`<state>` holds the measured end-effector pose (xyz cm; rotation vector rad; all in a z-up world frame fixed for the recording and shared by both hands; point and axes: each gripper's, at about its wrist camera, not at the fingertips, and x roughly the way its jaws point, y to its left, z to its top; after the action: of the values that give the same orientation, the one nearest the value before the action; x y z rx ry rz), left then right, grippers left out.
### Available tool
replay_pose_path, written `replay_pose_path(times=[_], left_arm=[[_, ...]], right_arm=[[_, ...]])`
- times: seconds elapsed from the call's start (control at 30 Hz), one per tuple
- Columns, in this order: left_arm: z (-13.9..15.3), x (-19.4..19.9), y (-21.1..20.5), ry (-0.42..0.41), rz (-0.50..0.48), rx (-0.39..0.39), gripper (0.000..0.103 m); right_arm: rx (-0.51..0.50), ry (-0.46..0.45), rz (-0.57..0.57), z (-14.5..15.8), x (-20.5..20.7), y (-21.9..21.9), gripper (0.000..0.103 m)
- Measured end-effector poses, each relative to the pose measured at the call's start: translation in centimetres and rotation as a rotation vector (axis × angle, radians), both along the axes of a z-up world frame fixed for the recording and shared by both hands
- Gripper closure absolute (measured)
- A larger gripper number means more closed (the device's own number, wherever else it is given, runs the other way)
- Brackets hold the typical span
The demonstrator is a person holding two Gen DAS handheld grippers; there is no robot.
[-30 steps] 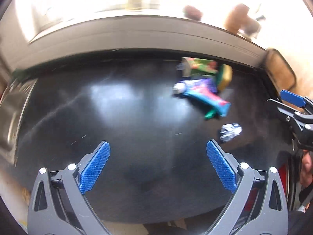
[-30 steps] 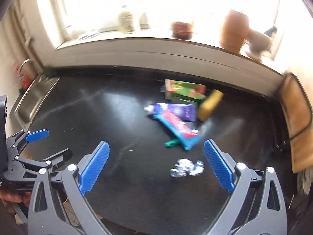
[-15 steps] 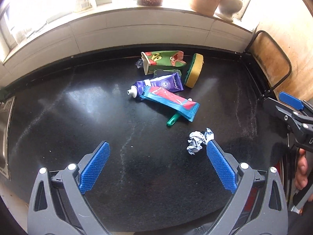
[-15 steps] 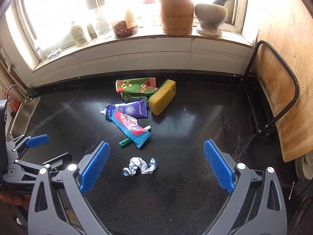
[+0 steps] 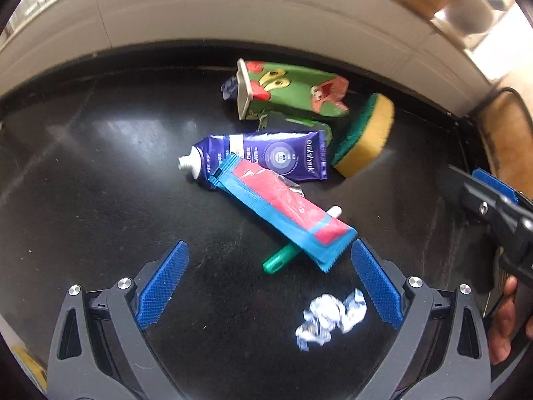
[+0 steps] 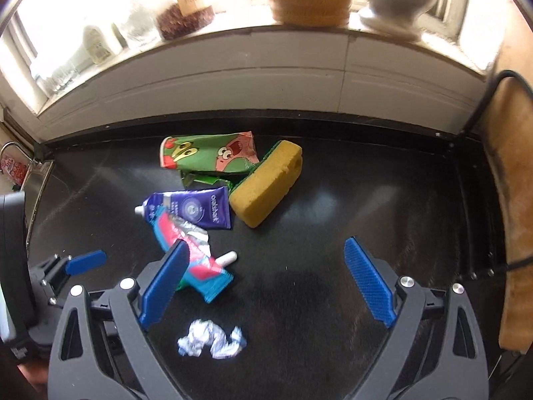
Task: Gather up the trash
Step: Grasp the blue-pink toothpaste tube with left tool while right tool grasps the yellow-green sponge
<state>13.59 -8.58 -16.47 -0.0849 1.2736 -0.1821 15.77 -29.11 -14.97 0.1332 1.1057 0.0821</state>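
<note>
Closer now: crumpled foil [image 5: 329,320] beside wrapper [image 5: 283,206], toothpaste tube [image 5: 266,156].

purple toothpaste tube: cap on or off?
Off. The purple toothpaste tube lies flat on the black counter with its bare white threaded nozzle exposed; no cap is on it in either wrist view.

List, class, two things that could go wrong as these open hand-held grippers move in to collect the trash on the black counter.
1. The red-and-blue wrapper lies across the purple tube and a green-capped pen; a pinch there may drag all three.
2. The crumpled foil sits beside the left hand-held gripper finger pad, which could knock it away.
</note>
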Motion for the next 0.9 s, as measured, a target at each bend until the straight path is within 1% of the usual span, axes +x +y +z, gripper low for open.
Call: replay_pose_path(times=[0.1,0.2,0.23,0.3,0.33,0.37,0.4,0.43,0.47,0.5,0.53,0.57,0.6,0.63,0.67,0.7,0.77,0.9], left_arm=[[-2.2,1.5,-0.5,0.05,0.034,0.014,0.007],[-4.0,2.6,-0.5,0.099,0.074,0.004,0.007],[-4.5,3.0,-0.5,0.113,0.087,-0.007,0.008],[-4.9,3.4,-0.4,0.124,0.111,-0.029,0.011],[-5.2,3.7,-0.3,0.132,0.124,-0.043,0.015],[-5.6,4.2,-0.3,0.145,0.131,-0.054,0.017],[-5.8,4.4,-0.2,0.152,0.137,-0.058,0.024],[-6.1,4.6,-0.1,0.162,0.147,-0.071,0.027],[-6.0,4.7,-0.2,0.148,0.152,-0.07,0.036],[-5.9,4.8,-0.2,0.144,0.152,-0.07,0.04],[-5.9,4.9,-0.4,0.142,0.145,-0.072,0.052],[-5.8,4.9,-0.1,0.145,0.143,-0.082,0.061],[-5.8,5.0,-0.1,0.153,0.146,-0.095,0.075],[-5.9,5.2,-0.1,0.17,0.152,-0.109,0.084],[-5.8,5.2,0.0,0.177,0.156,-0.116,0.088],[-5.6,5.1,0.0,0.176,0.153,-0.12,0.094],[-4.7,4.8,0.3,0.155,0.138,-0.115,0.099],[-2.0,3.5,1.2,0.111,0.108,-0.111,0.1]], right_arm=[[0.015,0.058,-0.005,-2.5,3.4,0.1,0.012],[0.025,0.1,-0.009,-4.5,6.0,0.1,0.013],[0.028,0.114,-0.012,-5.1,6.7,0.1,0.015],[0.037,0.146,-0.018,-6.3,8.1,0.0,0.019],[0.046,0.163,-0.018,-6.9,8.7,0.0,0.021],[0.05,0.175,-0.017,-7.3,9.1,0.1,0.024],[0.057,0.184,-0.016,-7.6,9.2,0.1,0.026],[0.068,0.19,-0.014,-7.8,9.4,0.1,0.031],[0.082,0.198,-0.011,-8.0,9.4,0.3,0.039],[0.091,0.201,-0.008,-8.0,9.4,0.4,0.044],[0.096,0.203,-0.006,-8.0,9.5,0.7,0.05],[0.084,0.202,-0.009,-7.8,9.5,0.9,0.056],[0.077,0.201,-0.006,-7.7,9.4,1.0,0.058],[0.071,0.199,-0.001,-7.5,9.3,1.2,0.065],[0.063,0.192,0.007,-7.3,9.3,1.4,0.072],[0.058,0.181,0.008,-6.9,9.0,1.6,0.075],[0.047,0.155,0.011,-6.0,8.3,1.7,0.077],[0.028,0.103,0.032,-3.6,6.1,1.9,0.077]])
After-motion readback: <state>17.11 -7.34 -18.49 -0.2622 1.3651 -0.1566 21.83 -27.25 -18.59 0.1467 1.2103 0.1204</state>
